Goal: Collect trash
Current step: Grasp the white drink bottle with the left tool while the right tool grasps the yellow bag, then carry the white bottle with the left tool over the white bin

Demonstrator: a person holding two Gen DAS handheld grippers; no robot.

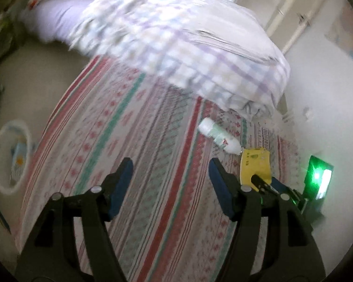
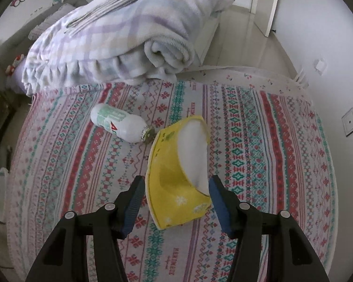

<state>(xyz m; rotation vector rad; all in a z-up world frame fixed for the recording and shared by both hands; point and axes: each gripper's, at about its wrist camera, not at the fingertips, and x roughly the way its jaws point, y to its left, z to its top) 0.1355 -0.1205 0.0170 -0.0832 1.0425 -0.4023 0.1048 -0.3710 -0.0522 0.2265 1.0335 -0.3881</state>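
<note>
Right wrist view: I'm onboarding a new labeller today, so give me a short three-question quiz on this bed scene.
1. True or false: the right gripper has its jaws shut on the yellow packet.
2. Which lies nearer the folded blanket: the white bottle or the yellow packet?
3. Multiple choice: the white bottle is A) upright, B) lying on its side on the patterned bedspread, C) held by the left gripper.

Key: 1 false, the jaws are open on either side of it. 2 the white bottle. 3 B.

White plastic bottle lying on patterned striped bedsheet, mouth beside yellow tissue pack; pack between right tool fingers; folded checked blanket behind.
</note>
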